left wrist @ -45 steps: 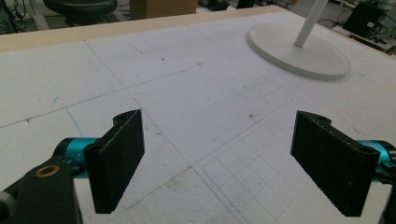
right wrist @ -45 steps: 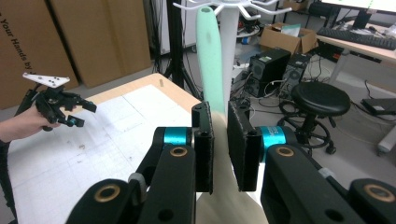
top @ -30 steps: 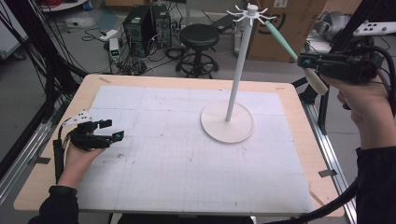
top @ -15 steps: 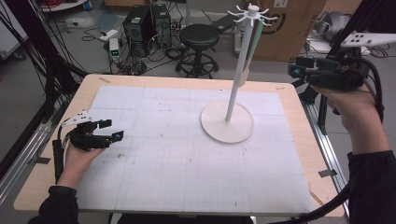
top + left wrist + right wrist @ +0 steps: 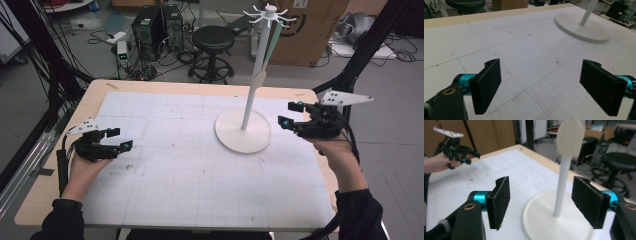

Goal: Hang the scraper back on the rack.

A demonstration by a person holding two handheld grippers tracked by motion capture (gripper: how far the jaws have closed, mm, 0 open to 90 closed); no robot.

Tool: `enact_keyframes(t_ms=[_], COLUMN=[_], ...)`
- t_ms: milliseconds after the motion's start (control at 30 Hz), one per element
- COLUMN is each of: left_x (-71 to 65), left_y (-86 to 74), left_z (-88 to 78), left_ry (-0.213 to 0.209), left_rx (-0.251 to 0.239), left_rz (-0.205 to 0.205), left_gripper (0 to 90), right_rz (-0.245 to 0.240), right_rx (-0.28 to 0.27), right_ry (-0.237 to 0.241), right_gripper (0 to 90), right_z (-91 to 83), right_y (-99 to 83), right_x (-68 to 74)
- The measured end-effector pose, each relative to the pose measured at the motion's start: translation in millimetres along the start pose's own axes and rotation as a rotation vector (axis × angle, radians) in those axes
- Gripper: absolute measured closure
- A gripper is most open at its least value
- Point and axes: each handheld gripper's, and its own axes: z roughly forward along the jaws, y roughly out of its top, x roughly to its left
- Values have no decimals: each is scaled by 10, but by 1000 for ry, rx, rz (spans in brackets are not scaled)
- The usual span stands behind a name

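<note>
A white rack stand [image 5: 244, 131] with a tall pole and hooked top [image 5: 269, 15] rises at the right middle of the table. A pale green and cream utensil [image 5: 266, 60] hangs from the top along the pole; its cream end [image 5: 569, 137] swings blurred in the right gripper view. My right gripper [image 5: 289, 114] stands open just right of the stand's base, nothing between its jaws. My left gripper [image 5: 119, 139] rests open at the table's left side, empty, and also appears far off as the left gripper [image 5: 466, 156]. The stand's base [image 5: 582, 27] lies ahead of its jaws.
A white gridded mat [image 5: 165, 155] covers the wooden table [image 5: 95, 97]. Behind the table are a black stool [image 5: 213, 40], computer towers [image 5: 150, 27], a cardboard box [image 5: 320, 30] and floor cables. A black frame post [image 5: 370, 45] rises at the right.
My right gripper let go of the utensil, which now hangs from the rack top, and came down from high at the right to beside the stand's base. The left gripper stayed put.
</note>
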Motion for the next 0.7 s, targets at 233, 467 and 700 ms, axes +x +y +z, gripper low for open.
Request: enact_keyframes(t_ms=[233, 467, 700], left_x=[21, 26, 28], left_y=[-7, -7, -21], left_z=[-6, -16, -26], left_ry=[6, 8, 16], left_rx=[-4, -12, 1], left_rz=[-2, 14, 27], left_gripper=[181, 182, 181], right_rz=[37, 55, 64], right_rx=[35, 75, 102], right_ry=[3, -37, -41], right_gripper=[207, 203, 193], right_z=[218, 308, 360], right_y=[-523, -756, -833], right_x=[7, -14, -34])
